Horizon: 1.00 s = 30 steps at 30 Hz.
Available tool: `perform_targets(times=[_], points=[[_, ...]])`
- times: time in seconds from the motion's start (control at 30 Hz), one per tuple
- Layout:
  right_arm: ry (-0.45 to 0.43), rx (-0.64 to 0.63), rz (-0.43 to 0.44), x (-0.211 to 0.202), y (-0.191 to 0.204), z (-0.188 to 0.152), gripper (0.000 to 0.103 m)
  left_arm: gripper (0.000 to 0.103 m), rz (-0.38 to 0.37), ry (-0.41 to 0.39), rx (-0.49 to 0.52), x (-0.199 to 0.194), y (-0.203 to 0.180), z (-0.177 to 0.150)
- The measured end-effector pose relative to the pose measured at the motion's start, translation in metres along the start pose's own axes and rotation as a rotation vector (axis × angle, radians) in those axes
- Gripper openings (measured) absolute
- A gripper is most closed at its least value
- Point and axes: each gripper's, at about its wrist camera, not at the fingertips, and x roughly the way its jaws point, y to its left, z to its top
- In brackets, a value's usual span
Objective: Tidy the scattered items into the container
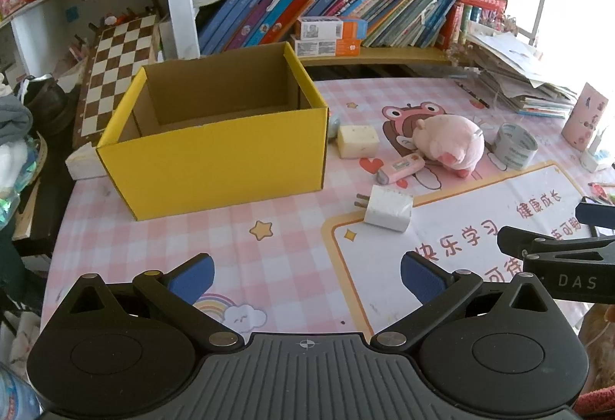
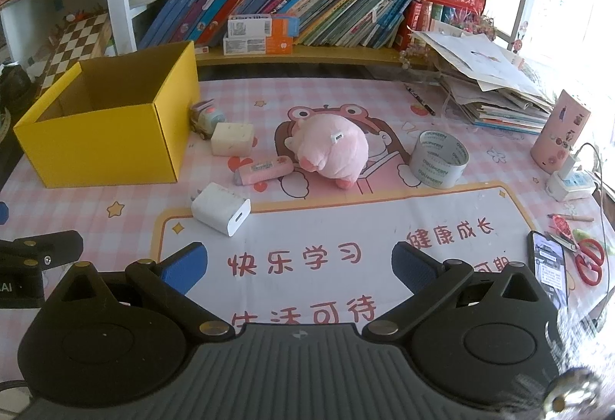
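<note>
Both tongs hang spread wide and empty above the near edge of the worktop [image 2: 115,166]: the left tongs [image 1: 307,275] at the bottom of the left view, the right tongs [image 2: 300,266] at the bottom of the right view. The box [image 1: 215,166] stands open at the left of both frames and appears to hold nothing yet.

The loose things lie right of it. The charger [image 2: 221,214] is nearest, just above the right tongs' left finger. Further up are the pink tube [image 2: 263,170], the cream block [image 2: 232,139], a small toy car [image 2: 207,120] tight against the box wall, the plush pig [image 2: 326,150] at centre and the tape roll [image 2: 438,164] to its right.

Likely risks:
1. The tube touches the pig, so a careless grab at either may drag the other.
2. The charger's smooth faces could slip from the pads unless they are gripped squarely.
3. The car sits wedged between block and box; reaching for it may nudge the light box.
4. The pig is bulky and soft, so a shallow pinch could lose it over the rim.
5. Both tongs are close together, so crossing paths could make them clash.
</note>
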Motion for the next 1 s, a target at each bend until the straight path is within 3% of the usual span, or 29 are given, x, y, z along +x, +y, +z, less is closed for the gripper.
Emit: perform_targets(times=[1.0], points=[[0.0, 0.005, -0.038, -0.003, 0.01, -0.005, 0.103, 0.103, -0.097, 0.017, 0.058, 0.01, 0.0, 0.002]])
